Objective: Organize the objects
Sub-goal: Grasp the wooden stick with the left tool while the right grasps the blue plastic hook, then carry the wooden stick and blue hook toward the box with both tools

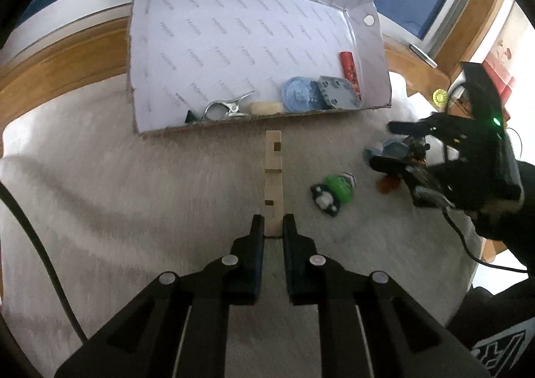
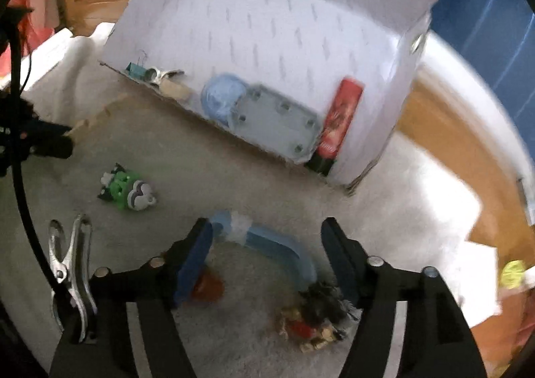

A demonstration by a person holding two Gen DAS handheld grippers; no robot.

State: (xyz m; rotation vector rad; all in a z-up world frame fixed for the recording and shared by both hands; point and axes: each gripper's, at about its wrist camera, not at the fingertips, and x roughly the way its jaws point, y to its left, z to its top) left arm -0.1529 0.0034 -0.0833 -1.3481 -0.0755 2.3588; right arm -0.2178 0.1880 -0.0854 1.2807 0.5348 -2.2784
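My left gripper [image 1: 273, 222] was clenched on the near end of a notched wooden strip [image 1: 274, 174], which pointed toward the open cardboard box [image 1: 140, 77] just beyond it. The box already held 2 clips, tape, a blue lid, a grey plate and a red tube. My right gripper [image 2: 267, 237] hovered spread wide over a blue curved piece [image 2: 277, 244], so I judged the sorting roughly half done, with a green toy [image 2: 128, 189], a metal clamp [image 2: 72, 264] and a small figure [image 2: 317, 317] left on the cloth.

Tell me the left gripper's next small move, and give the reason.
Probably carry the notched pale wooden stick forward over the torn front edge of the white cardboard box and let go there. The left gripper has its jaws closed on the stick's near end, and the far end already points at the box, where other sorted items lie.
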